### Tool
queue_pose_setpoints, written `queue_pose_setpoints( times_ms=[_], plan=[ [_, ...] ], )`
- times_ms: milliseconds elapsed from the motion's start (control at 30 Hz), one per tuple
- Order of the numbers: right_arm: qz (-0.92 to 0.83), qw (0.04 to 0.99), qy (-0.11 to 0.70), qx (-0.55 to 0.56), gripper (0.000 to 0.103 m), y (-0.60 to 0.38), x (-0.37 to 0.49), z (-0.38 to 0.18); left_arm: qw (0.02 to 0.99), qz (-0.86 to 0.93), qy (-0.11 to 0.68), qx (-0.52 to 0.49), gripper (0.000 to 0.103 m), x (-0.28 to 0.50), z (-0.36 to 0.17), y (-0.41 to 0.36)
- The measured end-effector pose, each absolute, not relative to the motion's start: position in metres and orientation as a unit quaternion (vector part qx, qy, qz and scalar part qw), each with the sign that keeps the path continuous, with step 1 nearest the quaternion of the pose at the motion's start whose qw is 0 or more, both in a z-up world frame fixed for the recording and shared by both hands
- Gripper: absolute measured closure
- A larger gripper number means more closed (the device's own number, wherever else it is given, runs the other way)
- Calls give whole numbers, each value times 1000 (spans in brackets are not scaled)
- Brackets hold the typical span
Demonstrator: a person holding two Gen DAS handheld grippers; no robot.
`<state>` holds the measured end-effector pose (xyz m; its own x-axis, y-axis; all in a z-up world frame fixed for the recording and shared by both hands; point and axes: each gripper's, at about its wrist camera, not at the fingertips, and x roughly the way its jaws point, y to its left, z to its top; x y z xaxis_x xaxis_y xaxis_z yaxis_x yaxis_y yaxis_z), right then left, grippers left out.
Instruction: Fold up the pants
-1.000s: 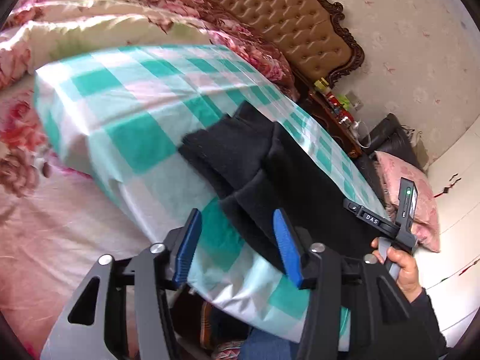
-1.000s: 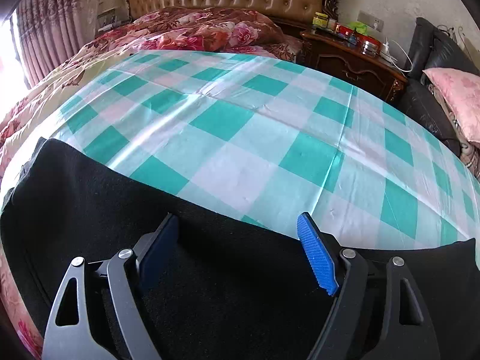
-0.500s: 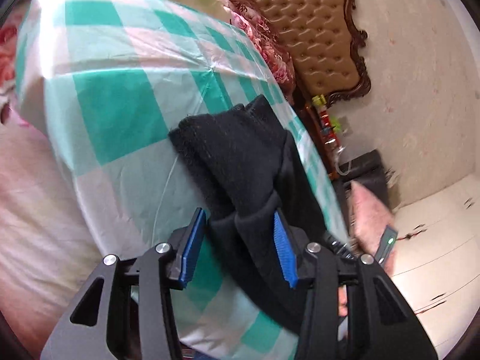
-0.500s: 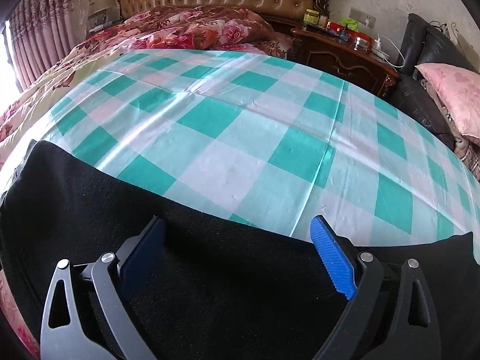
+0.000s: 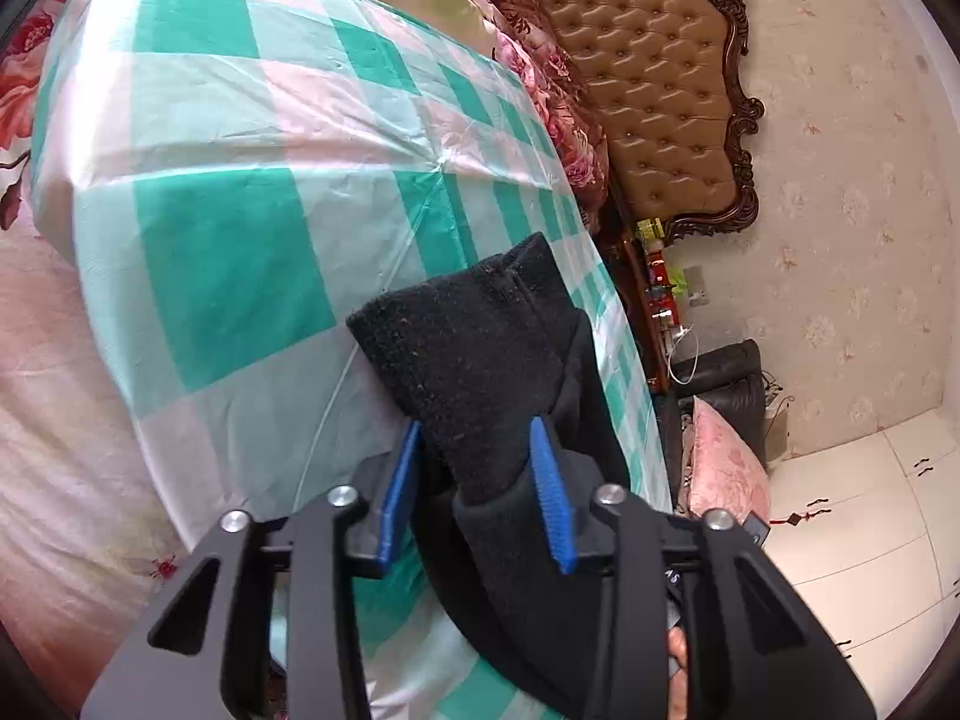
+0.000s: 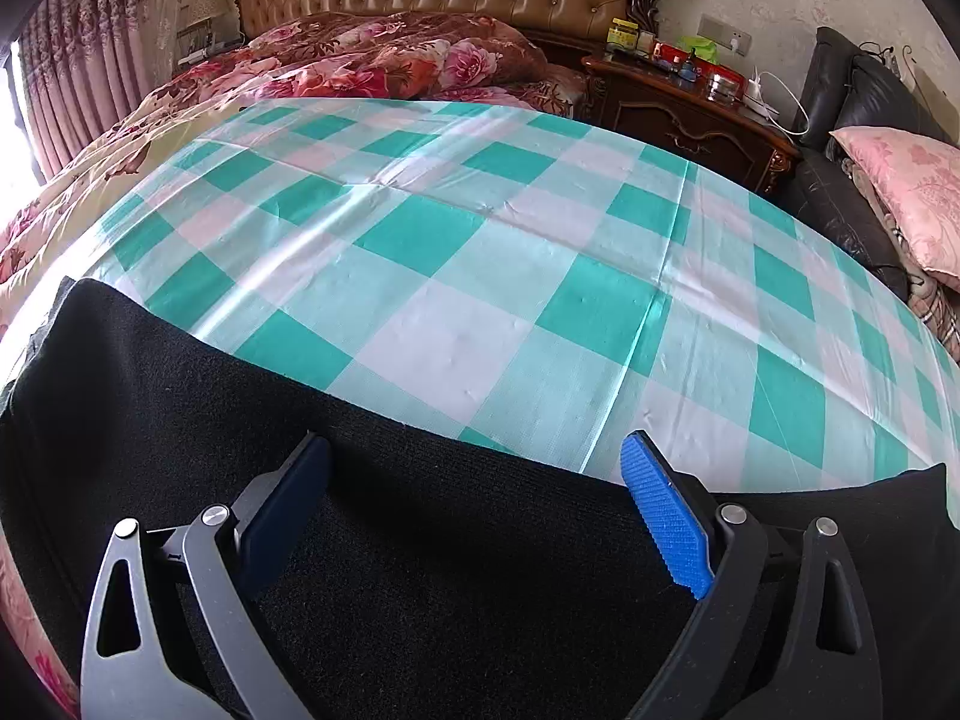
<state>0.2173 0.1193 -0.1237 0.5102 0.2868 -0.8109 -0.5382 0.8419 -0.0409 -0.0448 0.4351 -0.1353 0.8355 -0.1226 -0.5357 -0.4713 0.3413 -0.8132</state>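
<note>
left tongs [image 5: 474,468] closing on pants [image 5: 474,360], angled downward

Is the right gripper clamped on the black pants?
No, the right gripper stands wide open above the flat black pants, its pads clear of any fold.

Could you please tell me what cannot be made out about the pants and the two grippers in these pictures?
- Left wrist view: the black pants run behind the closing left gripper; their lower end is cut off.
- Right wrist view: the open right gripper hangs over the cloth; both ends leave the frame.
- Bedside table: items too small to identify.
</note>
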Motion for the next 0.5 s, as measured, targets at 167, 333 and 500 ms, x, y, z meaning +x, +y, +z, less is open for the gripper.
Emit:
queue_pose_setpoints(
  times_ms=[167,333,500],
  plan=[
    [254,855,435,-123,12,112,219,-119,823,123,269,-486,94,-37,-100,422],
    [256,859,440,-54,12,63,211,-91,885,141,287,-338,94,-17,-37,375],
    [242,857,455,21,12,-25,203,-68,940,152,294,-86,94,17,26,266]
  ],
)
